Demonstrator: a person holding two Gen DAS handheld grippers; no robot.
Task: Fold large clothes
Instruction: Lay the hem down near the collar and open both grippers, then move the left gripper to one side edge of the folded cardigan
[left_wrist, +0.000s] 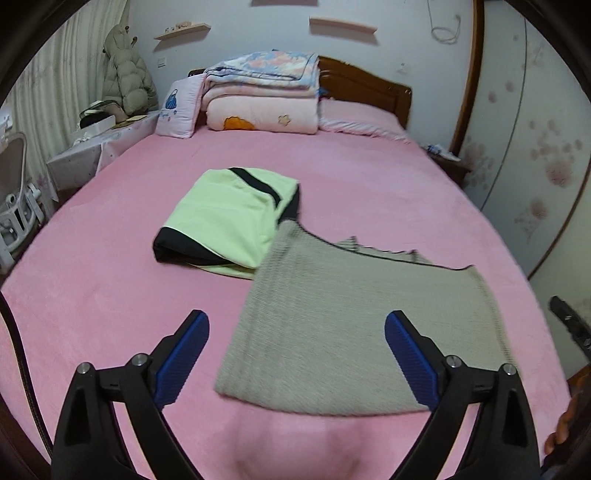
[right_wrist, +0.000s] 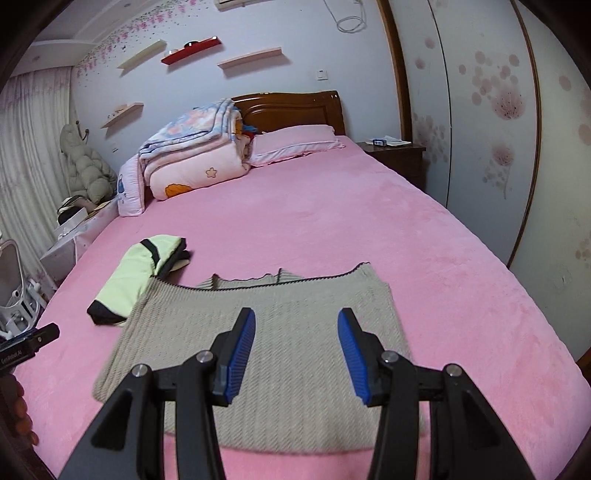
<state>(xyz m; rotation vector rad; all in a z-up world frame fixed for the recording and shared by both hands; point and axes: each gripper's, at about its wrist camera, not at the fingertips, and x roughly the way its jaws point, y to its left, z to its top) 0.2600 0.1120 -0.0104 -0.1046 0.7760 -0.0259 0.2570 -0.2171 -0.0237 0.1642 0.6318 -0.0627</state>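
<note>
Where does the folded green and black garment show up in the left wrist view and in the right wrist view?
Left wrist: folded green and black garment at centre, beyond the grey knit sweater.
Right wrist: it lies at lower left, beside the sweater's far left corner.
Shared landmark: the stack of folded quilts by the headboard.

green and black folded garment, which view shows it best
The left wrist view. There the green and black folded garment lies near mid-frame, large, its black trim plain; only its near right corner is covered by the grey knit. The right wrist view shows it smaller, off to the left and foreshortened.
</note>
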